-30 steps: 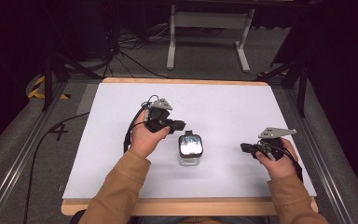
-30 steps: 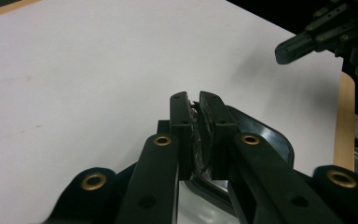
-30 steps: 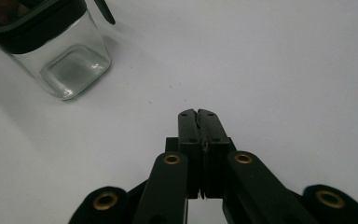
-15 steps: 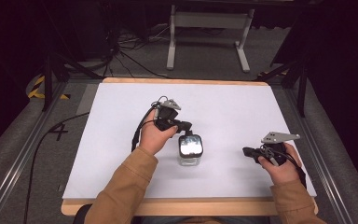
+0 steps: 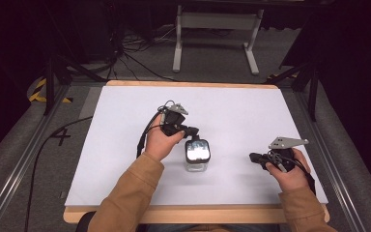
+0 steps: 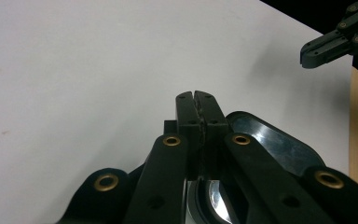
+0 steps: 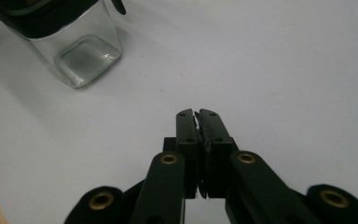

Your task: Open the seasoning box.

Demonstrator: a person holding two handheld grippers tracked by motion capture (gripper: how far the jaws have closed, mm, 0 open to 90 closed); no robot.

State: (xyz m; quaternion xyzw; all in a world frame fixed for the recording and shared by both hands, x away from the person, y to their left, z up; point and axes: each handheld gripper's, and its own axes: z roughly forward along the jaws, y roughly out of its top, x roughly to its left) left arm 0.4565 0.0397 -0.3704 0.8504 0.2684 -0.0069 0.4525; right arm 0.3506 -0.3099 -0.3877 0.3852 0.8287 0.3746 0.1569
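A square clear glass jar [image 5: 196,163] with a black-rimmed, shiny lid [image 5: 197,151] stands on the white table top [image 5: 232,116]. My left gripper [image 5: 193,130] hovers at the lid's far edge, jaws pressed together and holding nothing. In the left gripper view the shut jaws [image 6: 197,100] sit just above the glossy lid [image 6: 270,144]. My right gripper [image 5: 253,157] rests low to the right of the jar, pointing left toward it and apart from it. Its jaws [image 7: 197,114] are shut and hold nothing, and the jar [image 7: 81,51] is ahead at upper left.
The white sheet lies on a wooden board whose front edge [image 5: 198,212] runs close to the person's sleeves. Dark floor, cables and a metal stand [image 5: 215,21] lie beyond the table. The right gripper's jaws [image 6: 335,42] also show in the upper right of the left gripper view.
The left gripper has shifted right, closer over the jar's lid. The right hand has drifted slightly toward the front edge. The jar has not moved.
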